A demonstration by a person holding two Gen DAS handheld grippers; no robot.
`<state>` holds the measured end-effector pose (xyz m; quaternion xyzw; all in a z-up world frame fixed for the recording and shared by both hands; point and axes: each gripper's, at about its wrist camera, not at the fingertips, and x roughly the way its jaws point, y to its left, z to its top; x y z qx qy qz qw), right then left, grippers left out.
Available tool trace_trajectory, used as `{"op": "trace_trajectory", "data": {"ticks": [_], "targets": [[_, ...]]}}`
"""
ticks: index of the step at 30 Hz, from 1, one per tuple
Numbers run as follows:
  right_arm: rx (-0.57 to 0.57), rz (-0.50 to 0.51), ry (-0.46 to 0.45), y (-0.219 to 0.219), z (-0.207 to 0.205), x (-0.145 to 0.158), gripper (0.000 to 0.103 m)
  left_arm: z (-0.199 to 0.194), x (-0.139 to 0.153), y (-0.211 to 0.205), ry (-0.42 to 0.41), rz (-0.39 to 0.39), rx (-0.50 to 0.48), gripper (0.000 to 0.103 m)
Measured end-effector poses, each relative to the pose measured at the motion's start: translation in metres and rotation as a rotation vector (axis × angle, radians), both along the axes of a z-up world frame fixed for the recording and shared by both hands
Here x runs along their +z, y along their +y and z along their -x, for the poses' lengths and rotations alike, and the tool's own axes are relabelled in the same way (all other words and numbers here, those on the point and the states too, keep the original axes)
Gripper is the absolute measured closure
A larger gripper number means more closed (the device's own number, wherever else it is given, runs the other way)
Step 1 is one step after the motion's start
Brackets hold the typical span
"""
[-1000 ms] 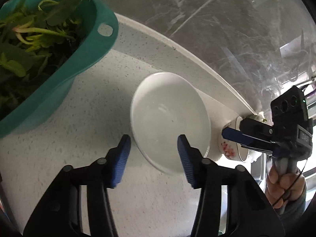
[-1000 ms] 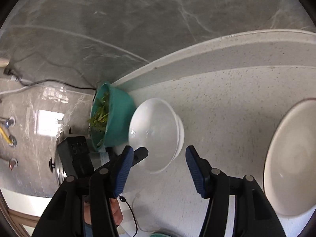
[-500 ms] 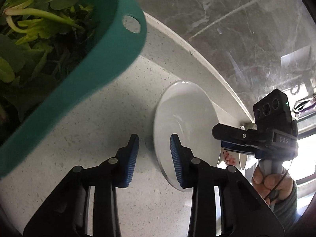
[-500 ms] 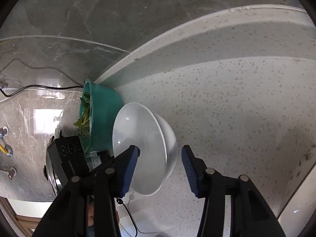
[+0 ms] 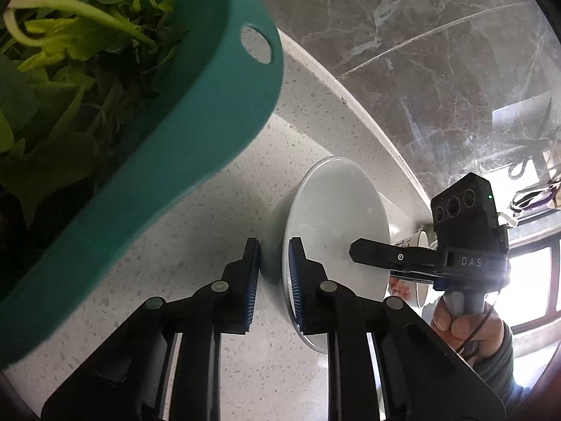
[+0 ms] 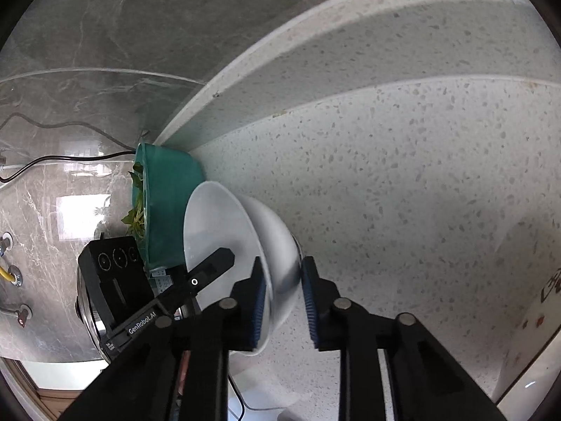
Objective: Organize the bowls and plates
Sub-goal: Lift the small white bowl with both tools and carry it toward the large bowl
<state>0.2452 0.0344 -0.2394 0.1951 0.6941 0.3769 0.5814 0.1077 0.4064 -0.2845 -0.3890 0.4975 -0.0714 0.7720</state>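
A white bowl (image 5: 336,217) sits on the speckled white counter (image 5: 196,231). My left gripper (image 5: 274,280) is shut on its near rim, one finger inside and one outside. The same bowl shows in the right wrist view (image 6: 224,242), where my right gripper (image 6: 280,301) is shut on the opposite rim. Each gripper shows in the other's view: the right one (image 5: 354,252) and the left one (image 6: 228,256). A floral cup (image 5: 413,280) stands behind the bowl, partly hidden.
A teal basin (image 5: 196,112) full of leafy greens stands close on the left, also in the right wrist view (image 6: 168,203). A raised counter ledge (image 6: 350,52) and grey marble wall run behind. A white plate edge (image 6: 533,375) lies at the lower right.
Both grippers moved in on the white bowl from opposite sides and closed on its rim. A second ago both were open and short of it.
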Motion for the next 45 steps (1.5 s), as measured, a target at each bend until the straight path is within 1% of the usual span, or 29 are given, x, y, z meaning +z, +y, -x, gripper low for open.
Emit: {"op": "trace_trajectory", "data": {"ticks": [3,11,21,31,35,42,45], "targets": [[-0.007,-0.004,0.009,0.002,0.002,-0.001,0.082,0.005,0.002,0.006,0.001,0.008,0.004,0.089],[-0.013,-0.002,0.008,0.0,0.006,0.003,0.082,0.003,0.01,-0.004,0.009,-0.008,0.008,0.089],[-0.023,-0.012,-0.012,-0.014,0.019,0.03,0.082,0.012,0.032,-0.015,-0.009,-0.001,-0.001,0.089],[-0.058,-0.04,-0.041,-0.045,0.043,0.06,0.082,0.025,0.067,-0.049,-0.04,-0.014,-0.048,0.089],[-0.076,-0.055,-0.059,-0.061,0.057,0.073,0.082,0.03,0.087,-0.065,-0.061,-0.028,-0.073,0.089],[-0.117,-0.059,-0.075,-0.087,0.075,0.086,0.082,0.04,0.103,-0.097,-0.071,-0.036,-0.127,0.089],[-0.143,-0.06,-0.074,-0.104,0.083,0.087,0.081,0.051,0.107,-0.112,-0.066,-0.025,-0.157,0.089]]}}
